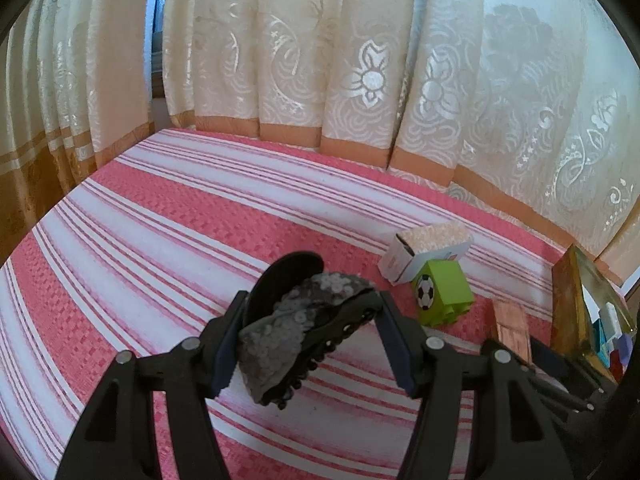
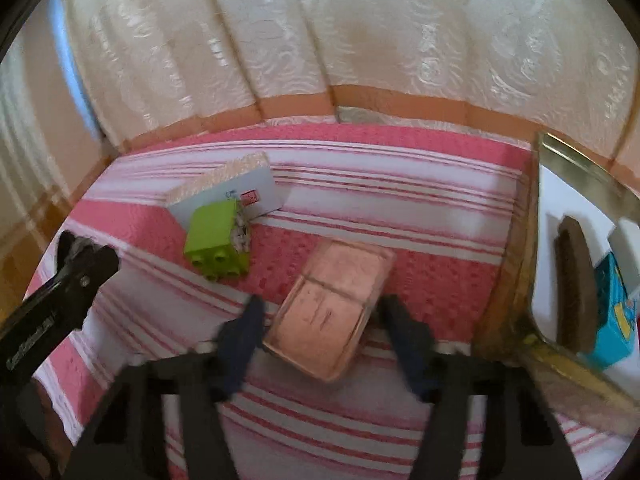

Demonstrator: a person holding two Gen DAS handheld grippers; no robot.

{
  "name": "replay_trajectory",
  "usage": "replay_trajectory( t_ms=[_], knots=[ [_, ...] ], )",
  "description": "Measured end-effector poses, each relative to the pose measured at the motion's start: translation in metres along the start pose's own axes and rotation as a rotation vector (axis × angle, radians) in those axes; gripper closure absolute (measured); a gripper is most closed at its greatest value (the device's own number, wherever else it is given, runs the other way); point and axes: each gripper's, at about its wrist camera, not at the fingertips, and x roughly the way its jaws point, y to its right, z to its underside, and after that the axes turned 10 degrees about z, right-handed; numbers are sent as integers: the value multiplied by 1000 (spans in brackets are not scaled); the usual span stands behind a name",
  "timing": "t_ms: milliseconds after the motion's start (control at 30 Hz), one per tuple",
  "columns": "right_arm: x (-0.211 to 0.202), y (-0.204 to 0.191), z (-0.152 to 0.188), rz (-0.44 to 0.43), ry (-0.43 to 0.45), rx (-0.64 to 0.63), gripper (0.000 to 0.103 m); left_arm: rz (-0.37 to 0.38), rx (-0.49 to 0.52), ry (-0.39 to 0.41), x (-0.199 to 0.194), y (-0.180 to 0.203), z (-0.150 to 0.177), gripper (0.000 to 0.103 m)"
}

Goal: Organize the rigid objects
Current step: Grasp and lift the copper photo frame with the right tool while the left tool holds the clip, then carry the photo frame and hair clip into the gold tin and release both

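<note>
Left claw, left wrist view: clenched on sequinned hair clip, held above striped surface. Green block bears football sticker; white carton behind, print illegible.

Right claw, right wrist view: released, straddling clear pink case, pads apart from it. Step judged: grasp case, next squeeze and carry to gold-rimmed tray. Red label on carton unreadable.

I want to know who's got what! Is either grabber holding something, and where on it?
The left gripper holds a sequinned hair clip, clamped across its middle. The right gripper straddles a clear pink case without gripping it.
</note>
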Motion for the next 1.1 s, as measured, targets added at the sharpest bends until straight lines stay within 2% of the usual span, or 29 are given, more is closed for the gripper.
replay_trajectory(
  t_ms=[100, 233, 400, 567, 733, 900, 1100],
  knots=[
    [-2, 9, 3, -41, -3, -21, 55, -1, 0, -2, 1, 0, 0, 41],
    [-3, 26, 7, -128, -11, 16, 56, 15, -2, -12, 5, 0, -1, 41],
    [-18, 37, 11, -158, 31, 47, 56, 39, 29, 5, 2, 8, 1, 41],
    [-41, 45, 14, -195, 110, 86, 56, 126, 46, 38, -3, 16, 0, 41],
    [-67, 56, 17, -184, 210, 111, 56, 173, 84, 99, -11, 28, 3, 41],
    [-79, 64, 17, -165, 262, 126, 56, 198, 102, 154, -21, 38, 6, 41],
    [-89, 75, 20, -143, 297, 129, 56, 181, 144, 203, -29, 55, 14, 41]
  ],
)
